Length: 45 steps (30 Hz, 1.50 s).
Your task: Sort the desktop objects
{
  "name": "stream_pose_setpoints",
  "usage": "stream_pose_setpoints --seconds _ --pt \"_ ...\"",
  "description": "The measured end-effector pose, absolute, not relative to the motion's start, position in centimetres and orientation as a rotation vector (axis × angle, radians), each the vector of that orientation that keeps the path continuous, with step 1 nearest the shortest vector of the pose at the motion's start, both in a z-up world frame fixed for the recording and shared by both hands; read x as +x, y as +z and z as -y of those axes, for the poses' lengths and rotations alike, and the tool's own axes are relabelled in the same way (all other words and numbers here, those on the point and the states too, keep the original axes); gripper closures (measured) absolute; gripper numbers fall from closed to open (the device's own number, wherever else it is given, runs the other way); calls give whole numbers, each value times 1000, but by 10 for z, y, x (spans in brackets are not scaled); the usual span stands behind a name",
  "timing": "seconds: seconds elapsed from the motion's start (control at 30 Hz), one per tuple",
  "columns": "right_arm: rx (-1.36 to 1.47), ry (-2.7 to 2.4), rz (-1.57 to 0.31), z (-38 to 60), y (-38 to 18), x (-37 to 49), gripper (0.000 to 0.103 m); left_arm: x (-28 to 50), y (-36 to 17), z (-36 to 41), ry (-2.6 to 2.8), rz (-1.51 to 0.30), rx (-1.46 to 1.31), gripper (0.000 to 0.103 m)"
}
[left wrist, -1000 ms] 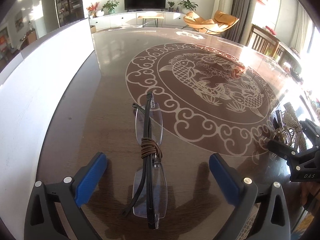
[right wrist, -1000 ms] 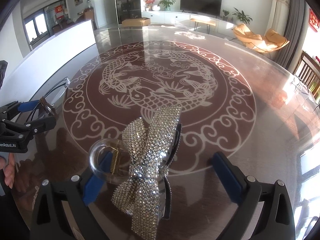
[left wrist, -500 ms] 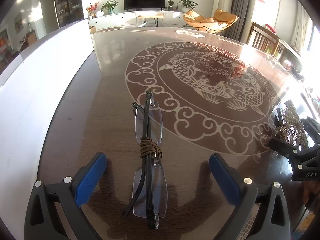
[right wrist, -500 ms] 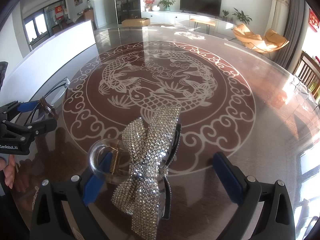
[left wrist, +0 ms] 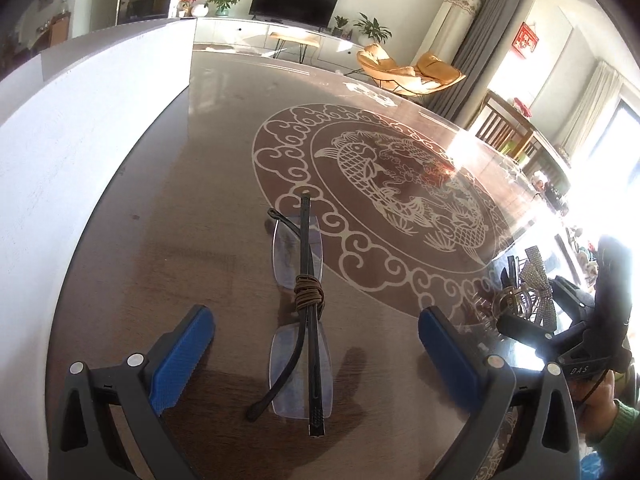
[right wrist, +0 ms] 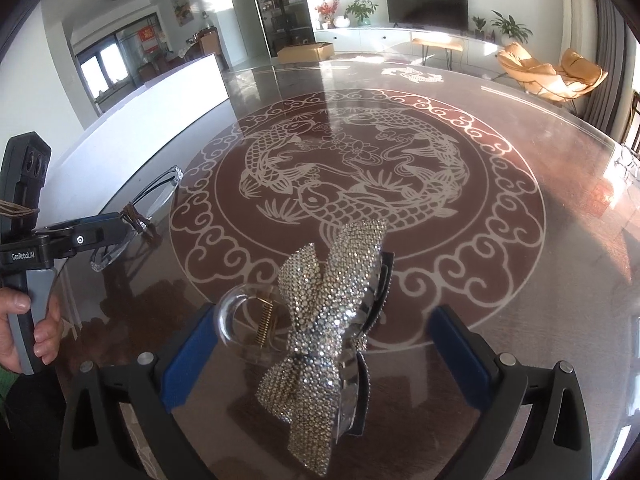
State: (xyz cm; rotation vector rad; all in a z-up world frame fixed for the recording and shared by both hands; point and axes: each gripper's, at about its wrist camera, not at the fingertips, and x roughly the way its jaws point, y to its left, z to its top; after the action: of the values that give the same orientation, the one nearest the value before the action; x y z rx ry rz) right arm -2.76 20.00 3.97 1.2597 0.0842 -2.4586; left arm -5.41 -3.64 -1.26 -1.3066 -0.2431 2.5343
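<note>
With jaws spread, the left gripper (left wrist: pixel 316 356) straddles folded glasses (left wrist: pixel 302 312) at lower centre of the bench (left wrist: pixel 200 184); the right gripper's (right wrist: pixel 320 356) jaws are opening around the rhinestone clip (right wrist: pixel 324 320). Thin bodies should be closed on squarely, centred.

Home living/dining room. Large glossy round table (right wrist: pixel 560 168) with carp motif (right wrist: pixel 352 184) fills the foreground. At 12 o'clock: wall TV (right wrist: pixel 426 2) over a white low cabinet (right wrist: pixel 384 36), potted plants (right wrist: pixel 360 10). At 2 o'clock: orange lounge chairs (right wrist: pixel 548 70), grey curtains (left wrist: pixel 492 28). At 11 o'clock: dark display cabinet (right wrist: pixel 280 8), probably glass-fronted.
</note>
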Motion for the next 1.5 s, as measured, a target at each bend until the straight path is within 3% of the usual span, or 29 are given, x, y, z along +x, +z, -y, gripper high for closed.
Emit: stream_pose_setpoints --seconds 0.2,0.27,0.33,0.37,0.67,0.83,0.97,1.13,1.4,1.47,1.5 --pt "1302 -2483 -281 -182 36 -23 0 -58 -16 21 2605 58 -1334 1" --pt "1269 -2495 -308 -179 37 -20 6 -58 -14 19 2639 20 -1299 36" --pt "1239 -2502 -294 -180 42 -17 49 -57 -12 21 2649 -8 -1282 87" --pt "1248 -2515 -299 -180 45 -16 51 -57 -12 23 2634 14 -1286 91" --pt "1114 -2500 -251 -173 107 -8 52 -16 47 56 2662 260 -1103 91" --pt "975 -2434 -200 -126 158 -18 52 13 103 116 2741 407 -982 91" --pt "874 -2319 -173 -55 191 -27 52 14 141 183 2870 387 -966 91" --pt "834 -2122 -139 63 201 -35 52 -2 131 270 2990 446 -1169 91" --pt "1019 -1864 -332 219 153 -49 49 -17 86 342 2994 494 -1513 89" --pt "1119 -1812 -389 239 135 -54 25 -15 77 349 2976 527 -1561 73" --pt "1151 -1816 -418 243 131 -58 15 -11 74 350 2971 553 -1565 45"
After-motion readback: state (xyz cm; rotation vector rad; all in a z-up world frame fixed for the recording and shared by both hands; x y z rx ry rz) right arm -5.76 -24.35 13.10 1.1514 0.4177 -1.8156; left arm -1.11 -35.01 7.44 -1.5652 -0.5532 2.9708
